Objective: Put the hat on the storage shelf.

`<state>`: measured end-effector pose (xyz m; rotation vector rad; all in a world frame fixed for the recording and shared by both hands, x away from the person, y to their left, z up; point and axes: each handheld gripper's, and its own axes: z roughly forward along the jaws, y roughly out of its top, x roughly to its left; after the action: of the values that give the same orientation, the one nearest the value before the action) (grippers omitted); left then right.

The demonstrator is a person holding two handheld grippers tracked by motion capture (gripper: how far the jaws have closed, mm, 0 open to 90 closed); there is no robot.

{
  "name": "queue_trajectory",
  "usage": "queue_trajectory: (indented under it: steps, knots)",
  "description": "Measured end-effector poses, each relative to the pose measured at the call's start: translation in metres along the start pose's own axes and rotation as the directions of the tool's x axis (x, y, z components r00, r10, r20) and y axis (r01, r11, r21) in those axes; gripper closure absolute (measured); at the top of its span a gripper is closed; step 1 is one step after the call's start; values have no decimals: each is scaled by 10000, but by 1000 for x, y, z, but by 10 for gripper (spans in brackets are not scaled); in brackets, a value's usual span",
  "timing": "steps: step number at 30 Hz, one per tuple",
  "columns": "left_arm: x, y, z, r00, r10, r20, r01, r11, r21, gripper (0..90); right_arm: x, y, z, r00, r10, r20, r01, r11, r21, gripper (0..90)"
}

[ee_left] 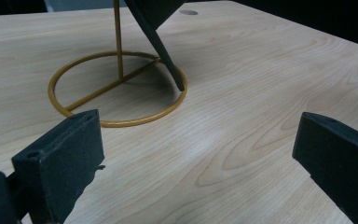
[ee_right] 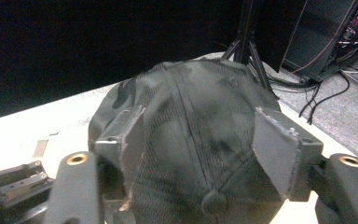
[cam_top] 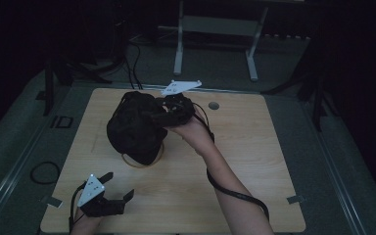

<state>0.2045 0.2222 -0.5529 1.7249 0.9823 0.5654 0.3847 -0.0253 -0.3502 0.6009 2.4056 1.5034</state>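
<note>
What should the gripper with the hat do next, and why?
Probably lift the black cap straight up a little. The right gripper has its jaws on either side of the cap's crown, and the cap sits over the gold wire stand, so raising it should clear the post. The left gripper waits open.

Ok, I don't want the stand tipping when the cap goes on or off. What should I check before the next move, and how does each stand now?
1. Right claw at the black cap, jaws either side of its crown: ok.
2. Firm grip on the cap: cannot tell; jaws look spread.
3. Gold wire stand flat on the wooden table: ok.
4. Cap seated on the stand's post: cannot tell.
5. Left claw steadying the stand: not ok; open, apart from it.
6. Path around the stand: ok.
</note>
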Motion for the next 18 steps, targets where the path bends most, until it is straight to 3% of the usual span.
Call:
queue_trajectory:
  steps: [4, 10, 12, 18]
  knots:
    - [0, -1, 1, 10000, -48, 13, 48, 10000, 29, 22, -2, -9, -4, 9994, 134, -313, -137, 9999, -105, 199]
    - [-1, 0, 1, 10000, -20, -16, 20, 10000, -6, 22, -2, -27, -13, 9973, -57, -736, 27, 9992, -411, 140]
    - [-1, 0, 1, 10000, 13, -16, -13, 10000, 12, 22, -2, -34, -16, 9974, -303, -653, 273, 9986, -463, 139]
    - [-1, 0, 2, 10000, 37, 17, -37, 10000, 79, 22, -3, -54, -25, 9986, -440, -306, 428, 9983, -391, 139]
